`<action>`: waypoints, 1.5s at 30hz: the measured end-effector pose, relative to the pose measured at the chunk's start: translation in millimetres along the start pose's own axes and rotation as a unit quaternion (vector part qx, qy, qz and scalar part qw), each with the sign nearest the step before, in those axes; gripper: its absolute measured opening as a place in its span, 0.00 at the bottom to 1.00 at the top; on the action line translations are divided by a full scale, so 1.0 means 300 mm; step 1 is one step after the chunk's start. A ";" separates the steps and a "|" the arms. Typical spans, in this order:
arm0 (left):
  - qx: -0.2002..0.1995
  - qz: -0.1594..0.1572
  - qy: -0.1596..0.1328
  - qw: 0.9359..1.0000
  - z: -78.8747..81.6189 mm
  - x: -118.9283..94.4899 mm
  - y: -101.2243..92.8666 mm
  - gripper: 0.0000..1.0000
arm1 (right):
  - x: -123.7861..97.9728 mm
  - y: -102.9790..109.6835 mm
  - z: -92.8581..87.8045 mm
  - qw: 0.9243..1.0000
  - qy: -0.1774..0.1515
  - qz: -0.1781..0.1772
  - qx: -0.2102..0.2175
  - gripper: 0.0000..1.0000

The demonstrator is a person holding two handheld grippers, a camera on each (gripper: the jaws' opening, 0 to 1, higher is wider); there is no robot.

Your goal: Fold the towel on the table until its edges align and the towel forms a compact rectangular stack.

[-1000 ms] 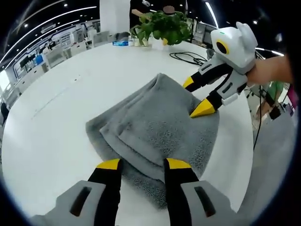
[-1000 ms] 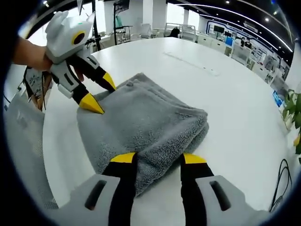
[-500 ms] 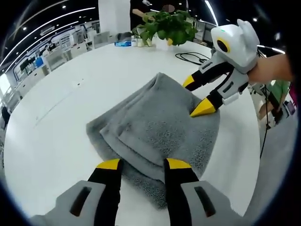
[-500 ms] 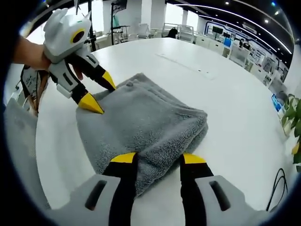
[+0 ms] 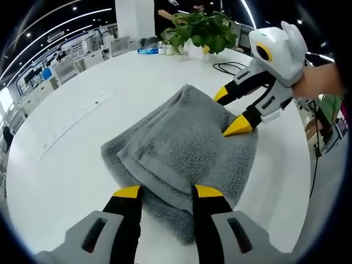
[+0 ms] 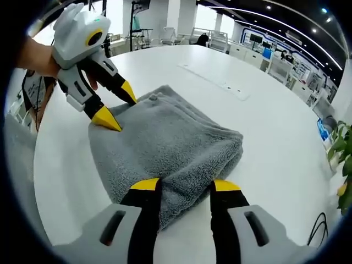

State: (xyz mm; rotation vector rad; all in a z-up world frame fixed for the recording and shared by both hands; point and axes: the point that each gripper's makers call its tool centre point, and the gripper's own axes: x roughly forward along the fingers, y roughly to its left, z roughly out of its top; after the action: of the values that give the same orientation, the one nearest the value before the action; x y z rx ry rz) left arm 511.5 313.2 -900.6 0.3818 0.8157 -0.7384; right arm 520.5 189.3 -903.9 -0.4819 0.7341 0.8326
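A grey towel lies folded in thick layers on the white round table. In the left gripper view my left gripper stands open, its yellow-tipped jaws straddling the towel's near edge. Across the towel, my right gripper is open too, with its tips resting on the far edge. The right gripper view shows the same from the other side: the towel runs between the open jaws of my right gripper, and my left gripper touches the opposite corner, held by a hand.
A green potted plant, a blue box and a black cable sit at the table's far side. A flush socket strip runs across the tabletop to the left. The table edge curves close by; office desks stand beyond.
Towel and both grippers hold their places. Only the background has drifted slightly as the cameras shifted.
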 end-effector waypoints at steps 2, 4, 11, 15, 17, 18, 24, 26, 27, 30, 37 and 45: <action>-0.005 0.004 -0.003 1.000 0.005 0.005 0.009 0.36 | 0.003 -0.008 0.005 1.000 -0.003 -0.005 -0.004 0.33; -0.003 0.006 -0.006 1.000 0.012 0.006 0.014 0.36 | 0.005 -0.009 0.008 1.000 -0.003 -0.005 -0.003 0.32; -0.001 0.007 -0.007 1.000 0.019 0.014 0.026 0.37 | 0.007 -0.018 0.009 1.000 -0.007 -0.007 0.006 0.32; -0.007 0.010 -0.008 1.000 0.017 0.012 0.025 0.36 | 0.007 -0.021 0.008 1.000 -0.006 -0.006 0.009 0.33; -0.012 0.013 -0.007 1.000 0.016 0.011 0.023 0.36 | 0.005 -0.018 0.008 1.000 -0.005 -0.006 0.010 0.32; -0.006 0.015 -0.007 1.000 0.018 0.010 0.021 0.36 | 0.005 -0.017 0.008 1.000 -0.004 -0.008 0.009 0.32; -0.009 0.018 -0.006 1.000 0.018 0.008 0.022 0.36 | 0.004 -0.018 0.007 1.000 0.000 -0.010 0.013 0.32; -0.011 0.020 -0.005 1.000 0.019 0.004 0.025 0.37 | 0.001 -0.021 0.008 1.000 0.003 -0.013 0.018 0.33; -0.011 0.023 -0.006 1.000 0.019 0.002 0.030 0.38 | -0.003 -0.028 0.007 0.999 0.005 -0.019 0.032 0.35; -0.014 0.038 -0.013 0.999 0.025 -0.015 0.052 0.45 | -0.015 -0.063 0.006 0.996 0.001 -0.043 0.076 0.42; -0.053 0.072 -0.067 0.994 0.077 -0.091 0.103 0.80 | -0.104 -0.110 0.109 0.987 -0.103 -0.067 0.106 0.57; -0.040 0.084 -0.105 0.990 0.128 -0.185 0.089 0.92 | -0.181 -0.081 0.168 0.985 -0.133 -0.069 0.090 0.76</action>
State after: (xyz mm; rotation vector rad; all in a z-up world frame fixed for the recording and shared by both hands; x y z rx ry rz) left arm 525.2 334.5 -832.5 0.2921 0.6049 -0.5759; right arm 535.0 180.9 -827.7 -0.2485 0.5164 0.6781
